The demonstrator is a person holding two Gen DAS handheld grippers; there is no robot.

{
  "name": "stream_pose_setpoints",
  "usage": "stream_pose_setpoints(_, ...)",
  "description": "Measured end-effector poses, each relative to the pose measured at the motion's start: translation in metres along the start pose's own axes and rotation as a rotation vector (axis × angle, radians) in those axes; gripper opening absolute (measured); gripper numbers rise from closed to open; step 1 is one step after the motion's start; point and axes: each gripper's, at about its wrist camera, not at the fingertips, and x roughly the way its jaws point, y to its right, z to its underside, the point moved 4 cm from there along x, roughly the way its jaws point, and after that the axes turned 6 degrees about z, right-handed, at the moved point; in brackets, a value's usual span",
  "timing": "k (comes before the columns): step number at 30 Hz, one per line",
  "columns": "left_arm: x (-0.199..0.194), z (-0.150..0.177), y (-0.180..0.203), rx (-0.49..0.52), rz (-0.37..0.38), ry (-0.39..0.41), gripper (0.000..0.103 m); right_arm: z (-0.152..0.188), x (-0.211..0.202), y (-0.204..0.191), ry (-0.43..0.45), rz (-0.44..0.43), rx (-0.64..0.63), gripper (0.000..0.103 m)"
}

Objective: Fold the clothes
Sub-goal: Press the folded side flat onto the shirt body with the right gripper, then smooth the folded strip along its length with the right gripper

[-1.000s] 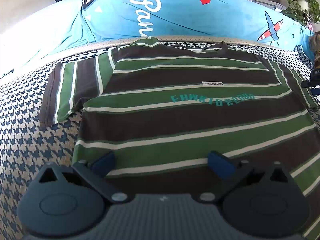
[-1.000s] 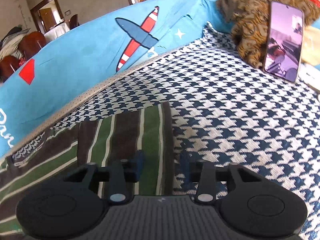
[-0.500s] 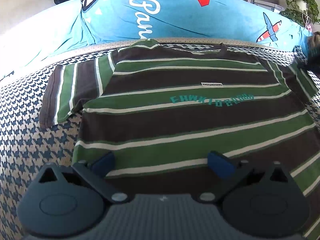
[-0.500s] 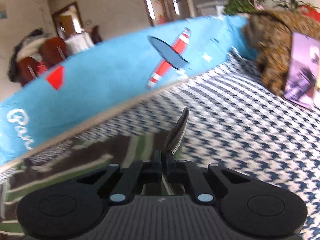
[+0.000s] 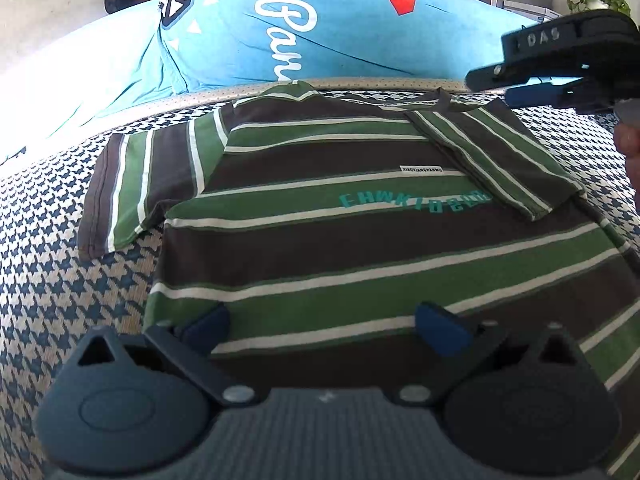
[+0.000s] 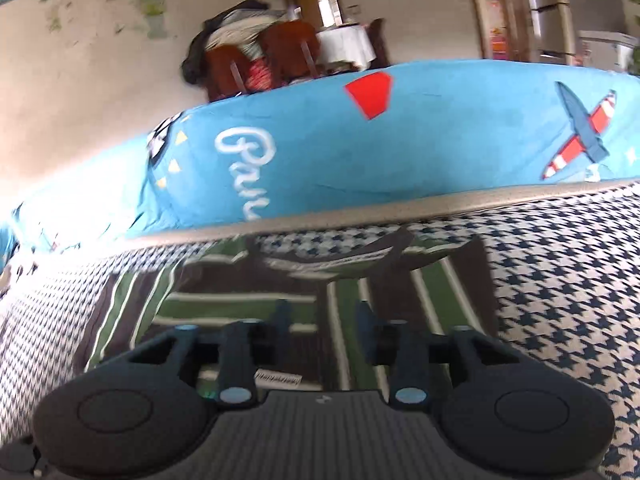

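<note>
Jaws on the left gripper (image 5: 322,322) are standing wide apart with nothing gripped, its blue pads hovering over the near hem of the striped T-shirt (image 5: 360,248); on the right gripper (image 6: 322,316) the jaws are opening, about half apart, with only air between them and the shirt lying below.

From the left wrist view the whole garment is showing: it is lying flat on the houndstooth cover (image 5: 48,280), collar towards the far side, hem nearest the camera. The left sleeve (image 5: 132,188) is spreading out flat to the left, while the right sleeve (image 5: 500,160) is lying folded inward across the chest, its cuff just beside the teal lettering (image 5: 414,202). The right gripper is appearing here from outside, at the far right above the shirt's right shoulder, with part of a hand (image 5: 630,148) at the picture's edge.

Through the right wrist view, which is blurred, only the collar end of the shirt is showing, with the folded sleeve running towards the camera between the fingers. This view is giving what the other cuts off: the room beyond the blue printed cushion (image 6: 360,152), with wooden chairs (image 6: 260,60) and a white-clothed table (image 6: 346,46)
</note>
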Motion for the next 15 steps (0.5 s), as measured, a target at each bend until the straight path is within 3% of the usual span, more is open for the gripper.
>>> stream_pose_setpoints(4, 0.0, 0.0, 0.001, 0.002, -0.003, 0.002, 0.103, -0.008, -0.001, 0.032, 0.0, 0.081, 0.148, 0.054)
stream_pose_setpoints(9, -0.001, 0.001, 0.002, 0.005, -0.011, 0.008, 0.103, -0.005, 0.0, 0.06, -0.043, 0.092, 0.285, 0.057)
stream_pose_setpoints(15, -0.001, 0.001, 0.003, 0.004, -0.019, 0.014, 0.103, 0.007, 0.007, 0.047, -0.137, 0.133, 0.183, 0.062)
